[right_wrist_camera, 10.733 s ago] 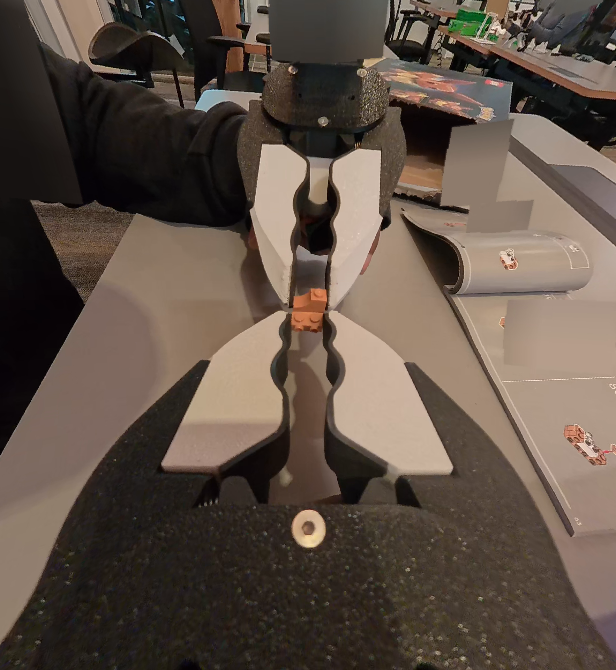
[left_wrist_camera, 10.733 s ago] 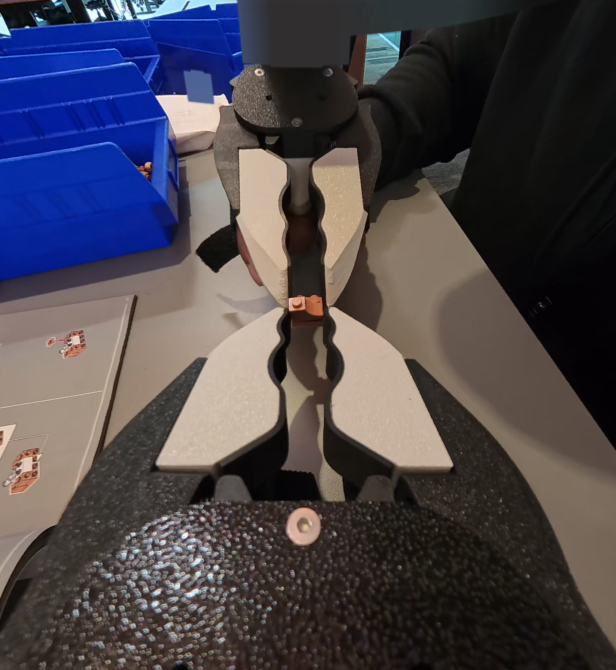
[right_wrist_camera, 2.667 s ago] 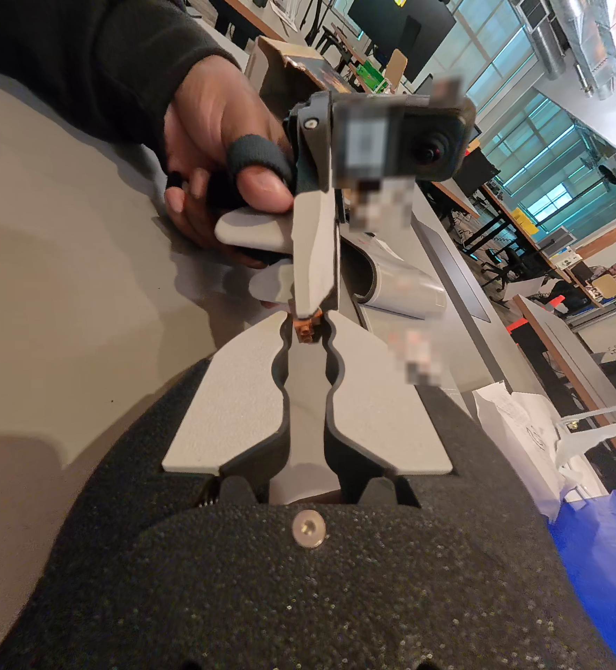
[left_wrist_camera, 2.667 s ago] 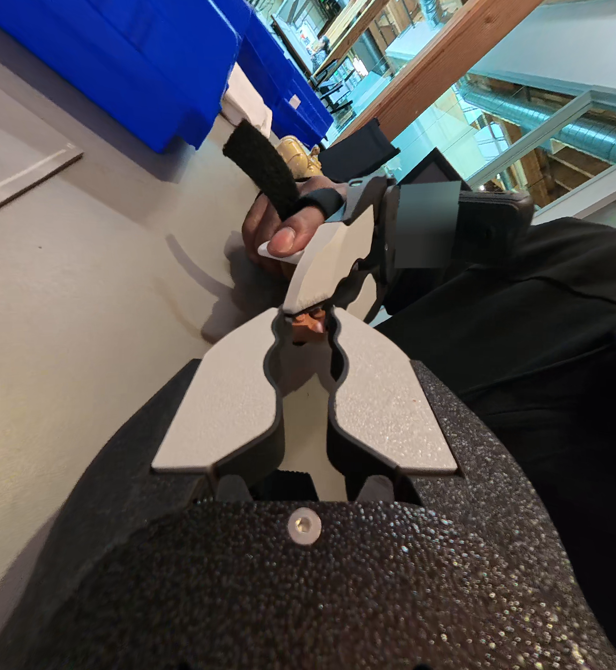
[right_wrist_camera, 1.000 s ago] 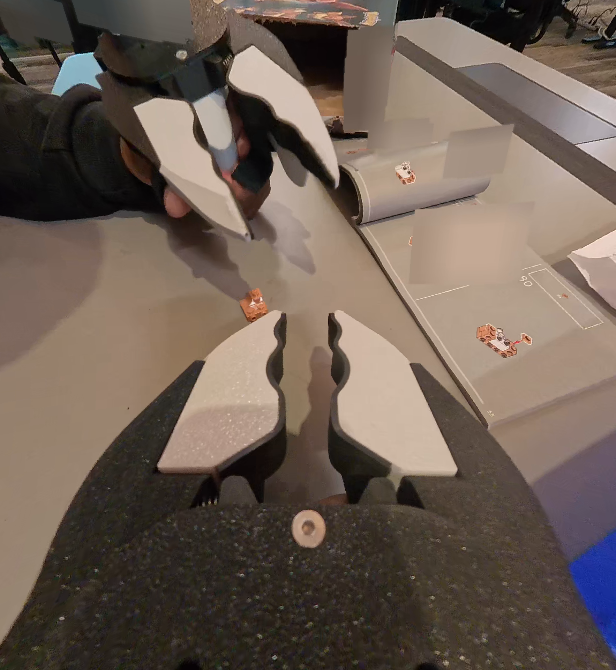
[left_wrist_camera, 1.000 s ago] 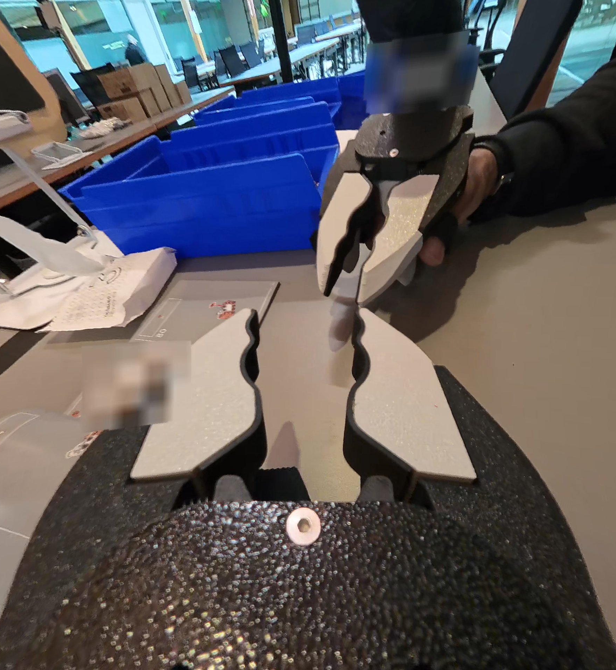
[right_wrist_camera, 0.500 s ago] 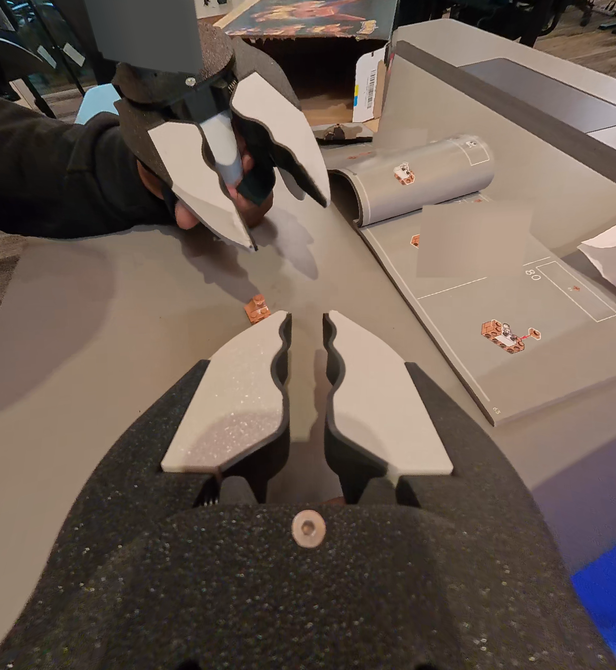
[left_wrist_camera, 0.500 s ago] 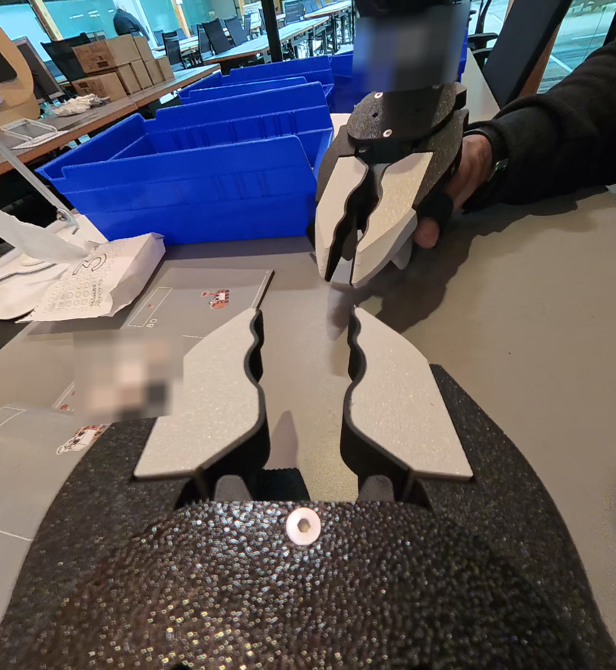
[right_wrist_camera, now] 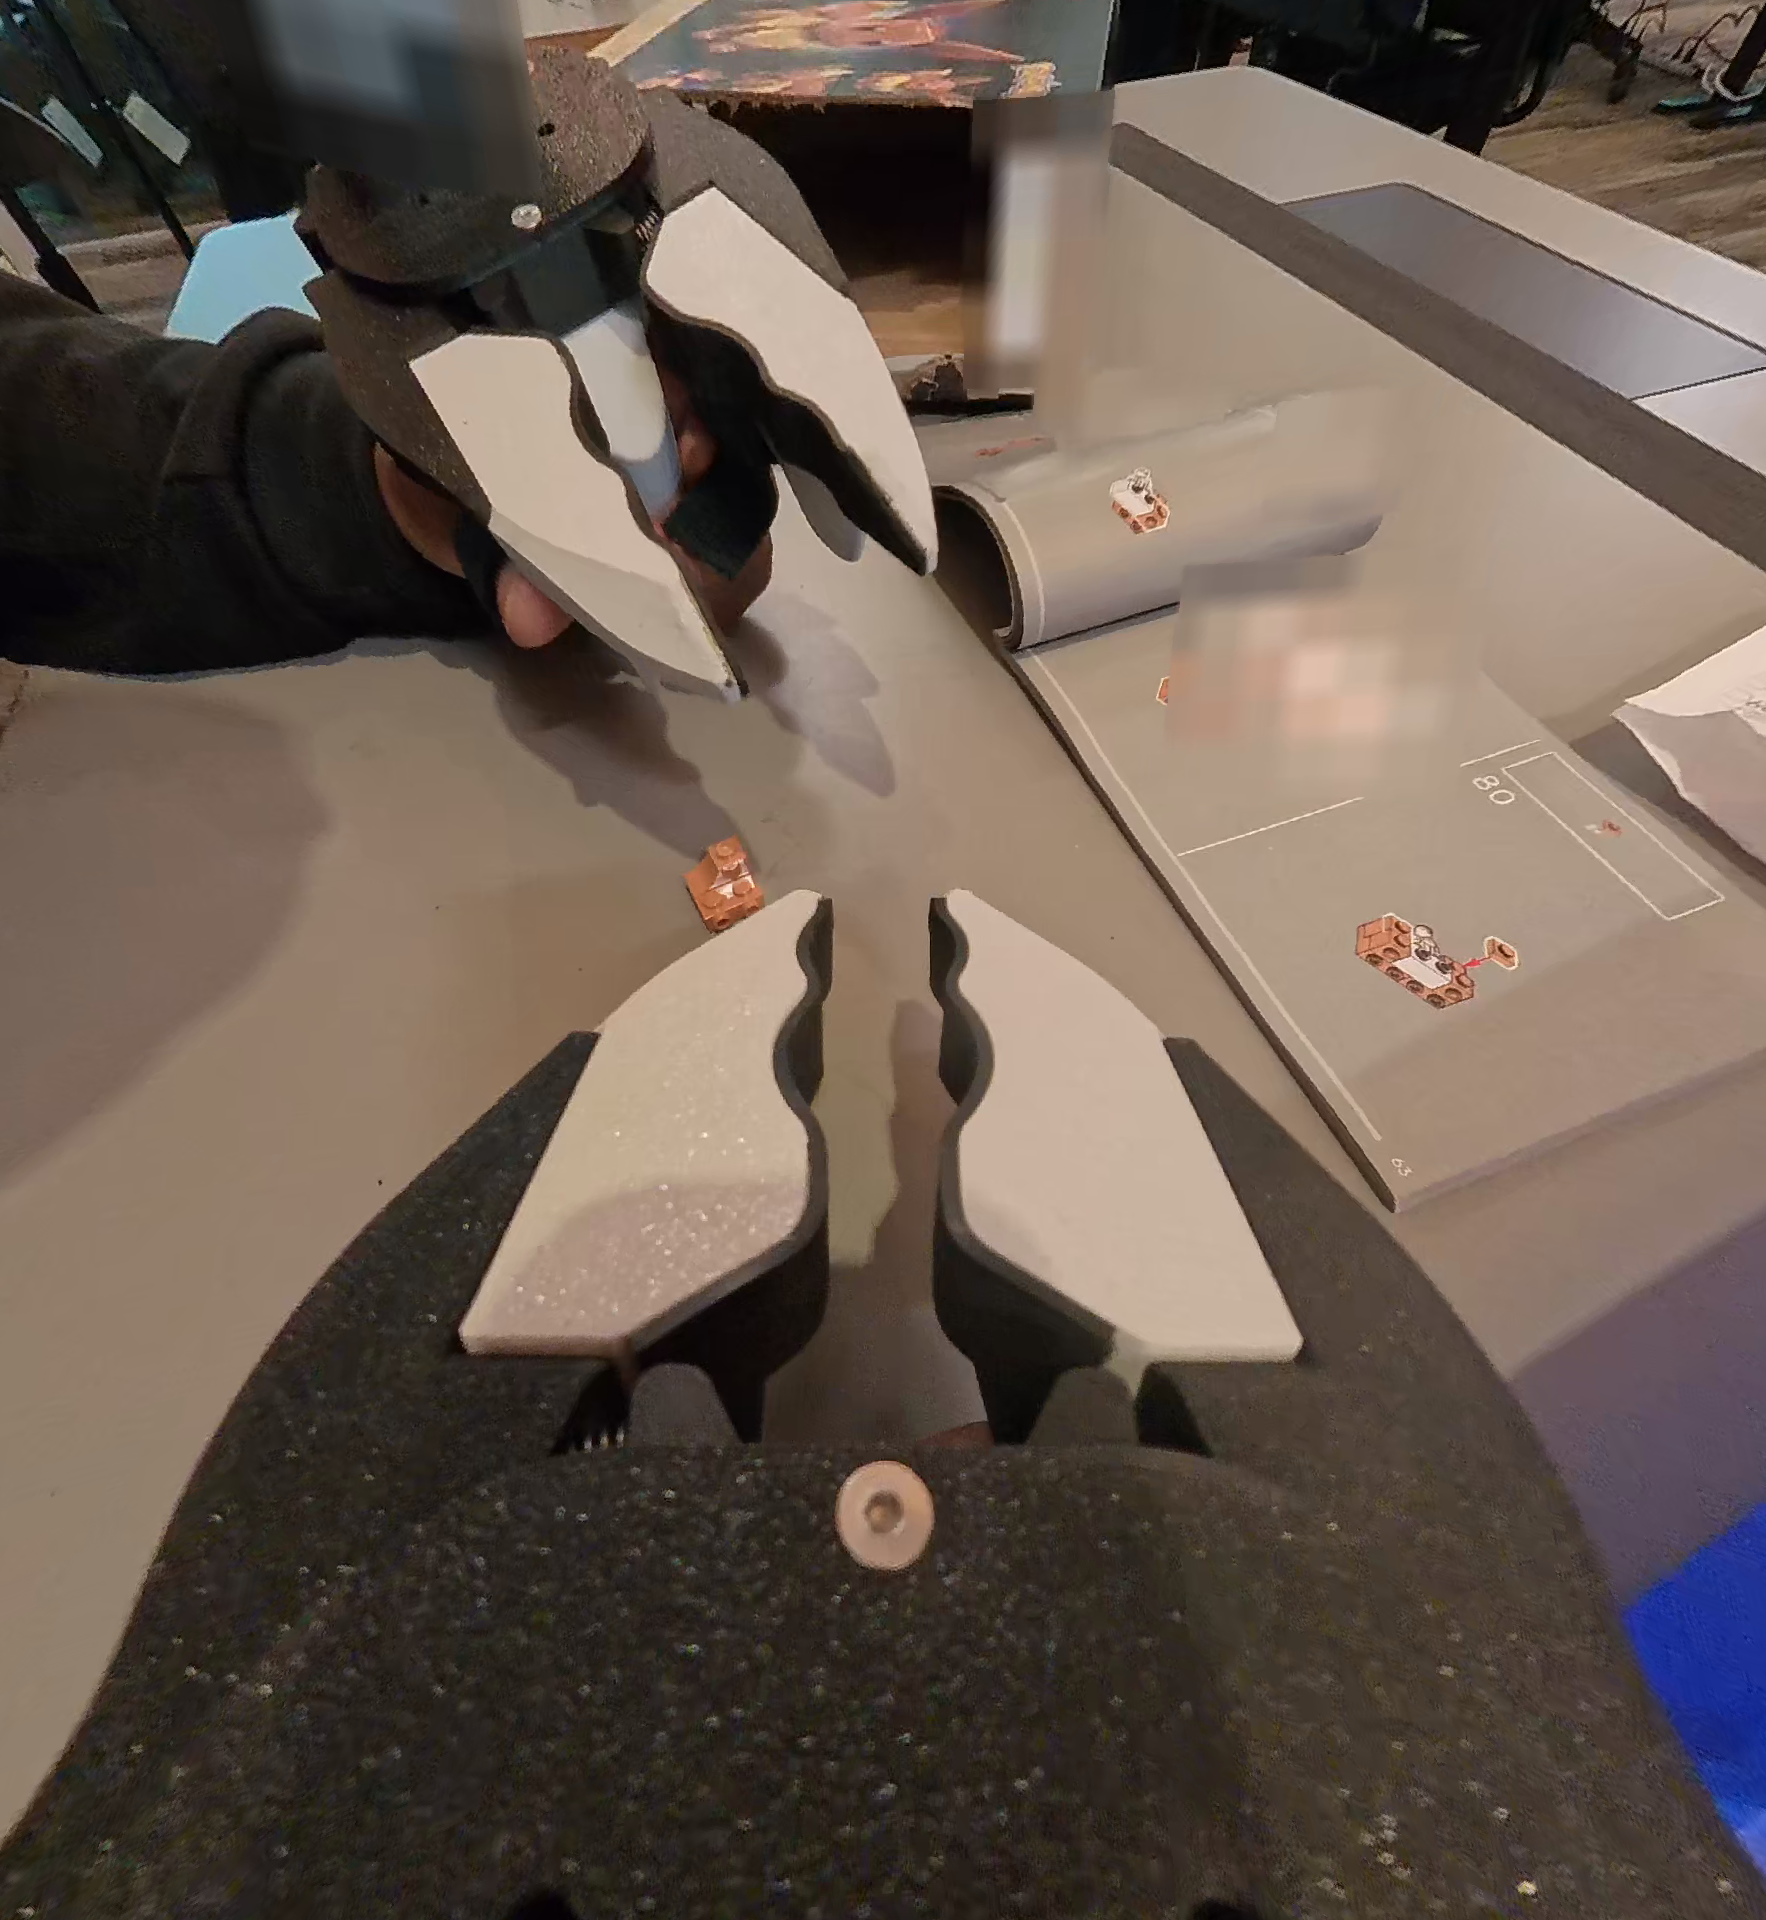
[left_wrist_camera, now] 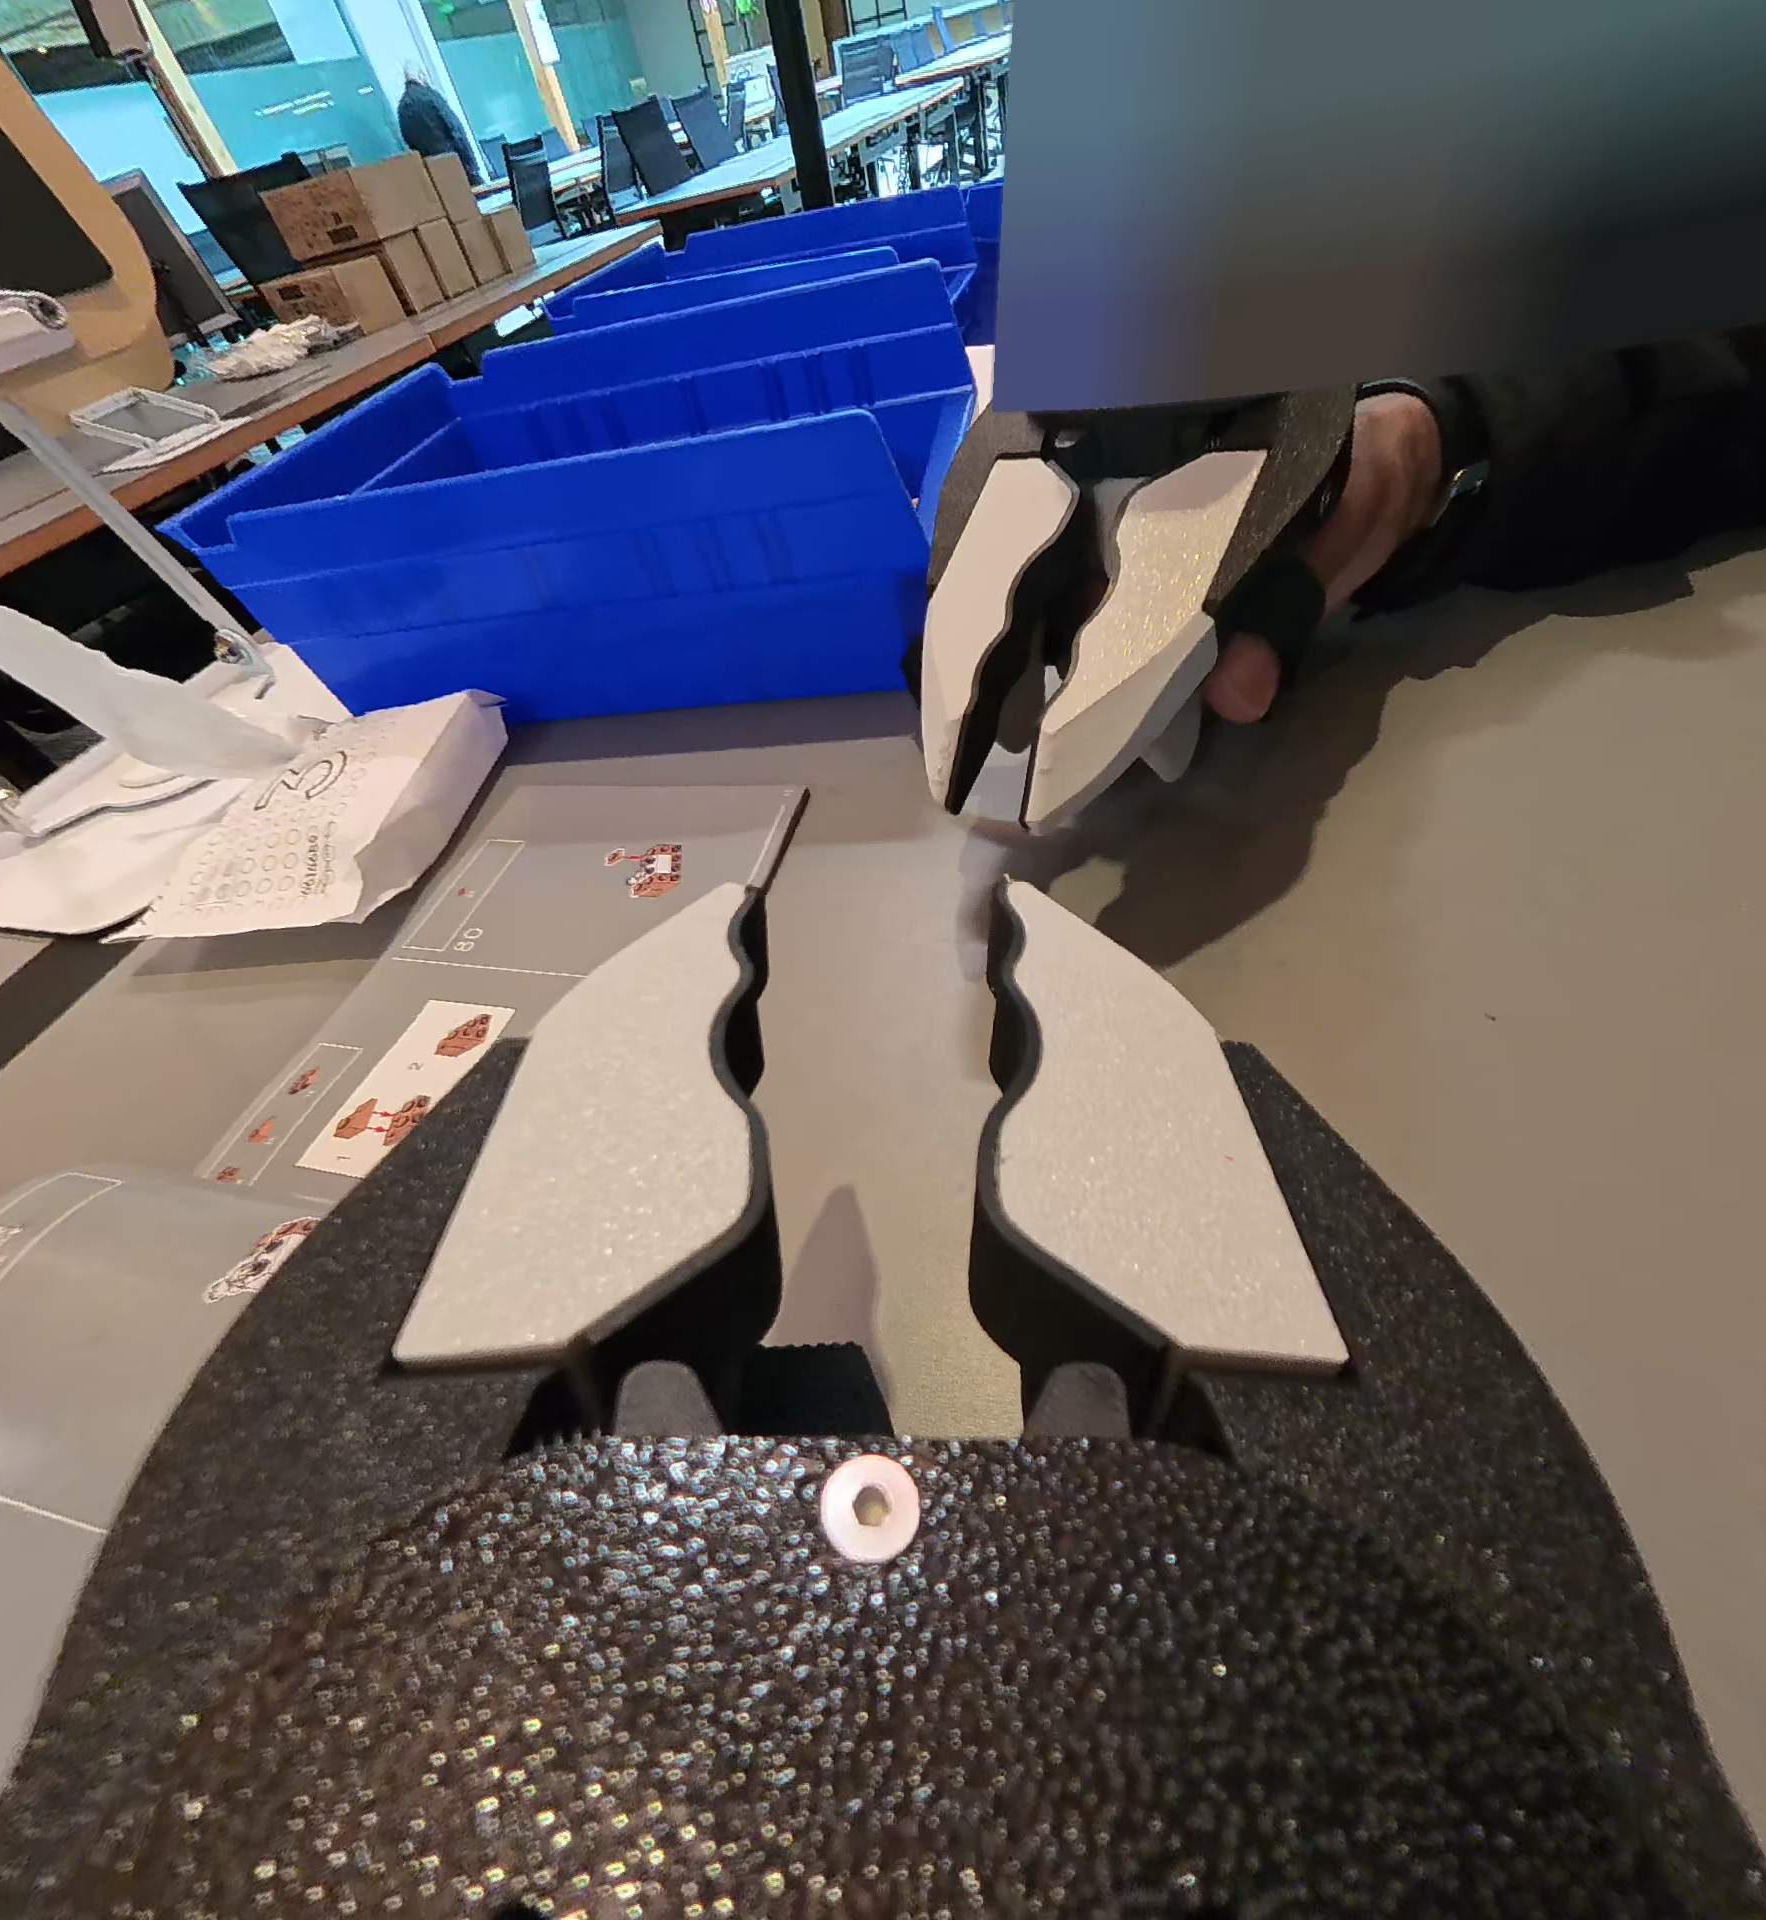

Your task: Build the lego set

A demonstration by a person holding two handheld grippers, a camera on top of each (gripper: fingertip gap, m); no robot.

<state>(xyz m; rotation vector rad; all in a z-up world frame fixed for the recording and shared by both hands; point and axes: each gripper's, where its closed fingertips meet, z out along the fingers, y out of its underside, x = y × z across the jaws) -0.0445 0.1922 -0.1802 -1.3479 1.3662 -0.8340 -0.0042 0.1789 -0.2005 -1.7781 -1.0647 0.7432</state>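
Observation:
A small brown brick assembly (right_wrist_camera: 723,883) lies on the grey table (right_wrist_camera: 339,935), just left of my right gripper's left fingertip (right_wrist_camera: 806,914) and outside the jaws. My right gripper (right_wrist_camera: 877,904) is narrowly open with only table between its pads. It also shows in the left wrist view (left_wrist_camera: 993,816), tips pointing down at the table with nothing between them. My left gripper (left_wrist_camera: 879,899) is open wider and empty. It shows in the right wrist view (right_wrist_camera: 827,629), hovering above and beyond the brick assembly. The left wrist view does not show the assembly.
An open instruction booklet (right_wrist_camera: 1378,883) lies right of the assembly and shows in the left wrist view (left_wrist_camera: 588,883). Blue bins (left_wrist_camera: 598,540) stand behind it, and a white paper bag (left_wrist_camera: 266,831) lies to the left. A cardboard box (right_wrist_camera: 858,62) sits at the far edge.
Both grippers gripped the brick assembly between them 2.7 s ago. It now lies loose on the table and both are empty. Over the last second the left jaws narrowed a little.

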